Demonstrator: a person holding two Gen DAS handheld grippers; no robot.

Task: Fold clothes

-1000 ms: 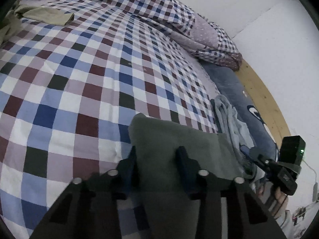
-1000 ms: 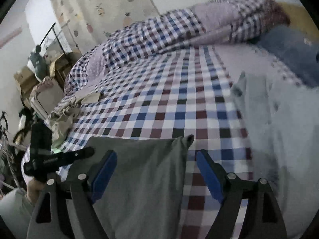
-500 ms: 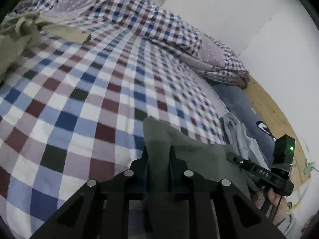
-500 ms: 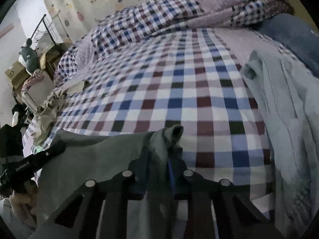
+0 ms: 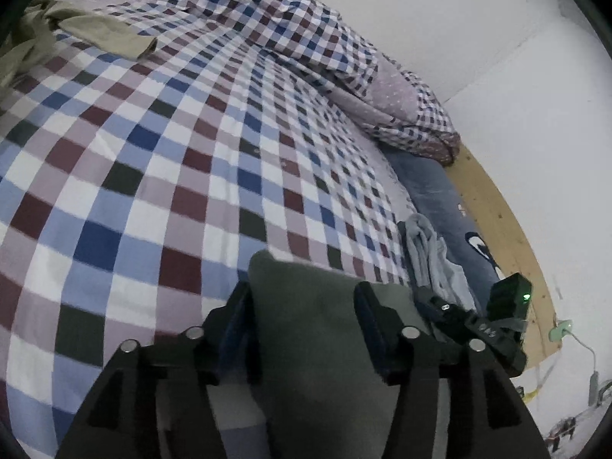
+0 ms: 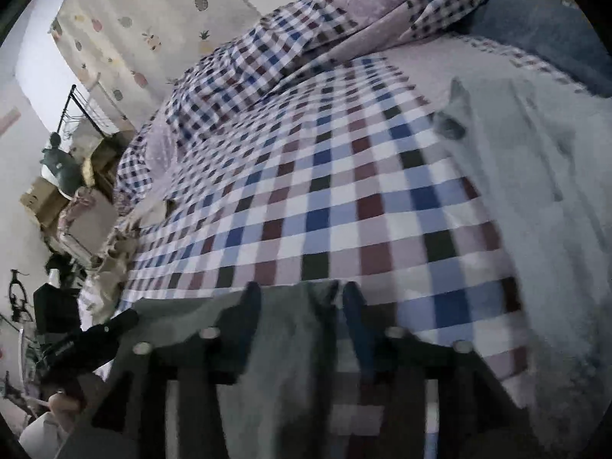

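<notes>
Three garments: one grey-green garment (image 5: 306, 306), one pale blue garment (image 5: 432, 256), one khaki garment (image 5: 95, 30)

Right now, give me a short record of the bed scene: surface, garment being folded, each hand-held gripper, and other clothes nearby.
surface: checked bedsheet
garment: grey-green garment, lying flat at the near edge
left hand-held gripper: open, fingers either side of the garment's corner
right hand-held gripper: open, over the garment's other corner
other clothes: pale blue garment to the right; beige garment at far left

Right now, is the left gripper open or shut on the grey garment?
Open. The left gripper has its fingers spread apart, and the grey garment lies between them on the checked bedsheet, unpinched.
</notes>
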